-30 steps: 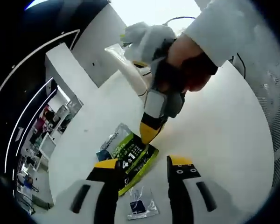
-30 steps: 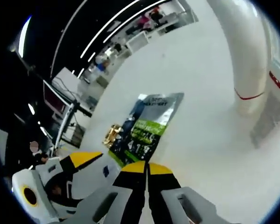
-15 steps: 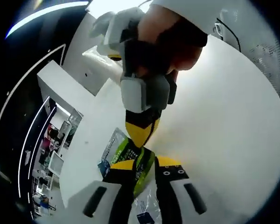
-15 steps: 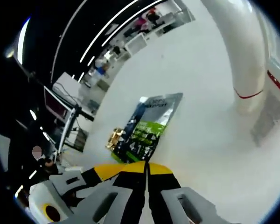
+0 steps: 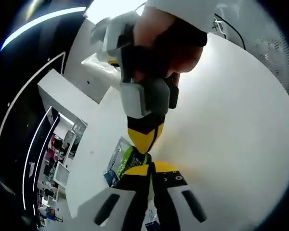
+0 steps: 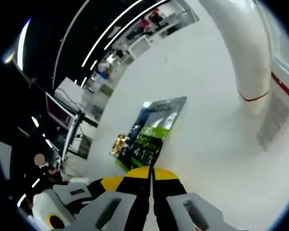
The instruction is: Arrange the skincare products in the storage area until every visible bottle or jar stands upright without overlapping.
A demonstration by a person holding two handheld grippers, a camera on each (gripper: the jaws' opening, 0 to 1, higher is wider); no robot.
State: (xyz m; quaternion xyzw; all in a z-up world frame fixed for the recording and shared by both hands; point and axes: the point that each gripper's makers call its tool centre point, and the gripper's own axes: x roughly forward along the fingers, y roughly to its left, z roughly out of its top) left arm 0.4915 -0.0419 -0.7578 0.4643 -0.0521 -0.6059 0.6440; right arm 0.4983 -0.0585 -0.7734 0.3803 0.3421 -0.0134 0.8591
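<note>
A flat green, silver and dark sachet (image 6: 151, 134) reaches away from my right gripper (image 6: 151, 172), whose yellow-tipped jaws are pressed together on its near edge. In the left gripper view the same sachet (image 5: 119, 160) lies on the white table (image 5: 231, 125). My left gripper (image 5: 151, 169) has its jaws closed on the sachet's near end. The right gripper (image 5: 142, 138), held by a hand, comes down from above and its tip meets the sachet just beyond my left jaws. The left gripper (image 6: 103, 185) shows at the lower left of the right gripper view.
A small gold object (image 6: 118, 142) sits beside the sachet's left edge. A small clear packet with a blue print (image 5: 149, 219) lies under my left jaws. A white column with a red band (image 6: 250, 91) stands at the right. Desks and screens stand beyond the table edge (image 6: 72, 120).
My left jaws were wide apart, then narrowed and closed on the sachet's end. The right gripper and hand now loom larger in the left gripper view. The right jaws stayed shut.
</note>
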